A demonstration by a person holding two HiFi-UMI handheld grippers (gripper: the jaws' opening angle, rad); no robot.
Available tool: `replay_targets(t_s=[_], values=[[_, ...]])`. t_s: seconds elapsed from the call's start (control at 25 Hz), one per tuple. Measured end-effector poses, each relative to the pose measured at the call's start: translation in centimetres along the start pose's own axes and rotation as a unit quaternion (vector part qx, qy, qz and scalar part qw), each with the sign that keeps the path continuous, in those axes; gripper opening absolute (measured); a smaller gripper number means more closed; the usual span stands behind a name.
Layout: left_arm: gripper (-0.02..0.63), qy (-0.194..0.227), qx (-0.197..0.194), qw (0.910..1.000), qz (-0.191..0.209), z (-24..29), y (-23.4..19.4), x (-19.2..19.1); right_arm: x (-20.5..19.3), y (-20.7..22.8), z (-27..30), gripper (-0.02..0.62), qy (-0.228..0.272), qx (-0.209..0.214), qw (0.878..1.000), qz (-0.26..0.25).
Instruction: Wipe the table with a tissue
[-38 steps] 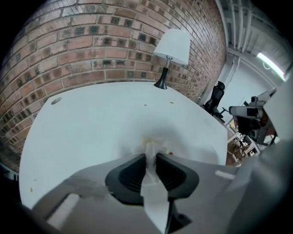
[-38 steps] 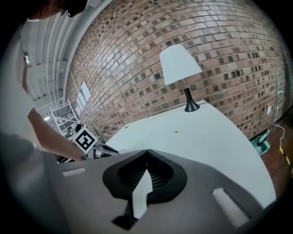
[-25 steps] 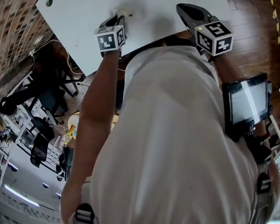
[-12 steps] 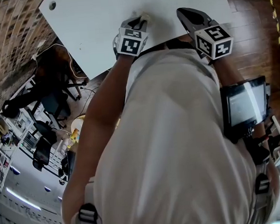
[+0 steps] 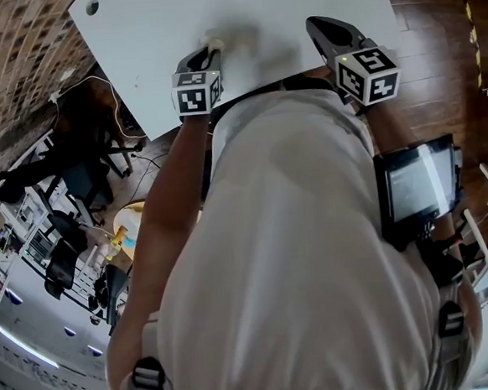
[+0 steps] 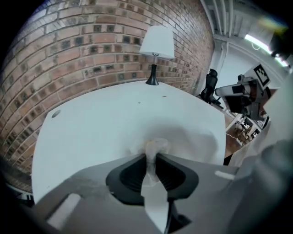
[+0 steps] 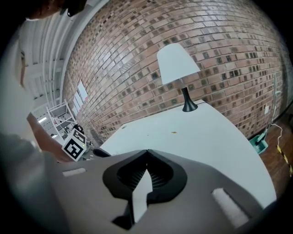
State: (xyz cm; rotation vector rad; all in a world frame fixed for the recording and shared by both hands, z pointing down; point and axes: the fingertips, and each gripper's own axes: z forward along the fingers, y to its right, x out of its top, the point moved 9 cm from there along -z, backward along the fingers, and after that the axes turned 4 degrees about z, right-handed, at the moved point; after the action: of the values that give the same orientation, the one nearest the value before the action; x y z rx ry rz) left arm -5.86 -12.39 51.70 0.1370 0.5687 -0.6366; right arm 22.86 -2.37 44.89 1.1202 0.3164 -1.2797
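Two grippers showed in the head view, both over the near edge of the white table (image 5: 147, 29). The left gripper (image 5: 210, 51) pointed steeply down with a crumpled tissue (image 5: 216, 43) at its tips, pressed to the tabletop. Half a second before, it had stood further right along that edge, and a second before, about where it was now. I judged this to be one stroke out and back, so wiping was under way but covered only a short strip near the edge. The right gripper (image 5: 323, 24) had kept its place, lying idle beside the wiped patch. A tablet (image 5: 418, 186) was strapped to that forearm.

In the left gripper view the jaws were clamped on the tissue, narrowly apart with the paper pinched between the pads. A small wad bulged past the tips onto the table and a white tail ran back between the jaws. Beyond lay bare tabletop, a white-shaded lamp (image 6: 156, 45) at the far edge and a brick wall (image 6: 82, 50).

In the right gripper view the jaws met at the tips and held nothing. The same lamp stood ahead, a small dark speck (image 7: 174, 132) lay on the table, and the left gripper's marker cube (image 7: 74, 147) showed at the left. Most of the tabletop seemingly remained to be wiped.
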Motion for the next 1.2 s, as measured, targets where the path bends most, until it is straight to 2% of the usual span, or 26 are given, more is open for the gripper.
replay_targets(t_s=[0.24, 0.36, 0.56, 0.8, 1.0, 1.12, 1.2], values=[[0.074, -0.002, 0.036, 0.9992, 0.017, 0.2, 0.3, -1.0, 0.1, -0.4, 0.2, 0.008, -0.011, 0.006, 1.000, -0.006], [0.074, 0.004, 0.030, 0.9988, 0.039, 0.6, 1.3, -0.7, -0.1, -0.5, 0.3, 0.008, -0.014, 0.005, 1.000, -0.007], [0.074, 0.016, -0.012, 0.9928, 0.118, 3.0, 5.4, 0.7, -0.8, -0.2, -0.2, 0.008, -0.011, -0.004, 1.000, -0.004], [0.074, 0.020, -0.071, 0.9785, 0.193, 4.3, 8.9, 2.9, -0.7, 1.2, -1.8, 0.008, -0.007, -0.028, 1.000, 0.008], [0.074, 0.021, -0.118, 0.9739, 0.192, 4.4, 10.6, 2.8, -1.0, 2.0, -2.4, 0.008, -0.005, -0.034, 0.999, 0.020], [0.074, 0.007, -0.164, 0.9665, 0.197, 4.1, 11.2, 1.9, -0.7, 1.7, -1.4, 0.008, -0.008, -0.023, 1.000, 0.015], [0.074, -0.002, -0.178, 0.9644, 0.196, 3.8, 11.0, 1.1, -0.4, 1.4, -0.6, 0.008, -0.010, -0.013, 1.000, 0.009]])
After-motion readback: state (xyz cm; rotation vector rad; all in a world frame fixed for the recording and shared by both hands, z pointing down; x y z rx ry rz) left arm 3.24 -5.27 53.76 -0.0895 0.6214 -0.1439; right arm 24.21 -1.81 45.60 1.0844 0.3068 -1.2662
